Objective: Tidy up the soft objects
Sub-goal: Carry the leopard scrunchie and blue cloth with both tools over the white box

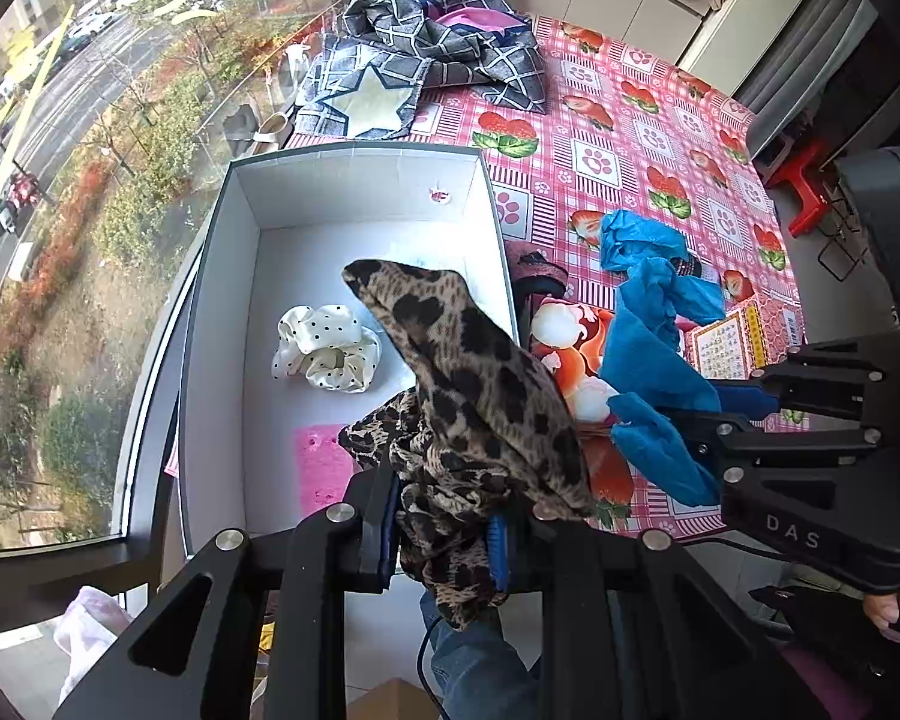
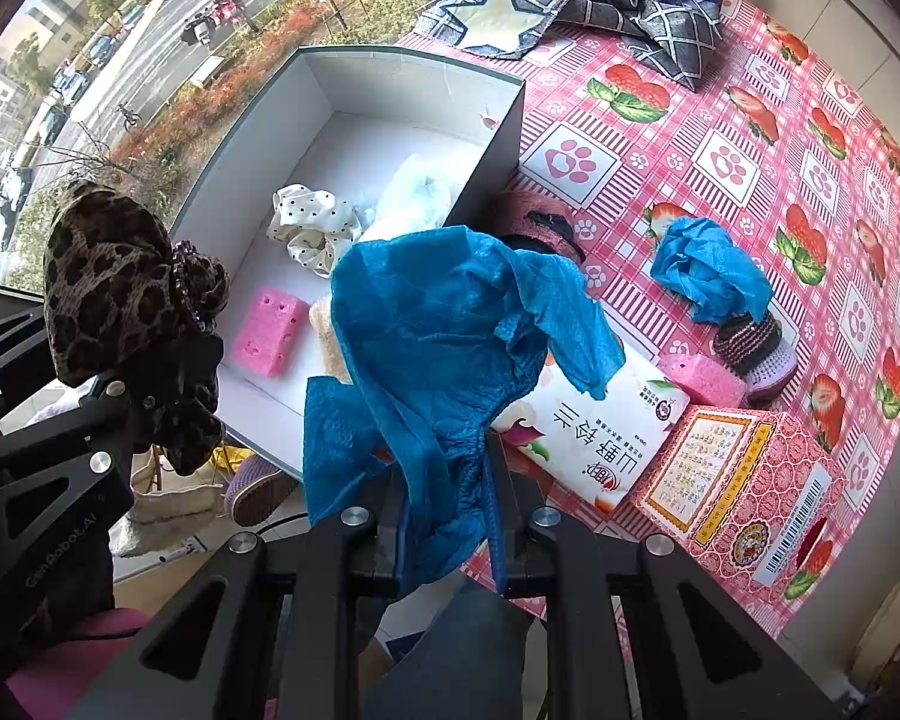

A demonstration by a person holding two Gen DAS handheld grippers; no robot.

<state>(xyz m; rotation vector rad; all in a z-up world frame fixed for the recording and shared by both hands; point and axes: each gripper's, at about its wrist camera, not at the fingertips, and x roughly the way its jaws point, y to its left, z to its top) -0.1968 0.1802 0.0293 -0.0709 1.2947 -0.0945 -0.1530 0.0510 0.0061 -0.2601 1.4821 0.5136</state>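
My left gripper [image 1: 444, 534] is shut on a leopard-print cloth [image 1: 474, 384], which bunches up over the near right corner of the open white box [image 1: 360, 180]. The right wrist view shows that gripper [image 2: 132, 396] at the left with the leopard cloth [image 2: 108, 282]. My right gripper [image 2: 450, 516] is shut on a crumpled blue non-woven cloth [image 2: 444, 336], held just right of the box [image 2: 390, 84]. In the left wrist view the right gripper [image 1: 720, 426] holds the blue cloth [image 1: 648, 360]. Inside the box lie a white polka-dot scrunchie [image 1: 324, 348] and a pink sponge [image 2: 267, 330].
On the strawberry tablecloth [image 2: 720, 138] lie a second blue cloth [image 2: 708, 276], a striped knit piece [image 2: 750, 342], another pink sponge [image 2: 702, 378], a printed packet [image 2: 594, 426] and a pink patterned carton [image 2: 744, 480]. Checked grey fabric [image 1: 420, 54] is heaped at the far end. A window runs along the left.
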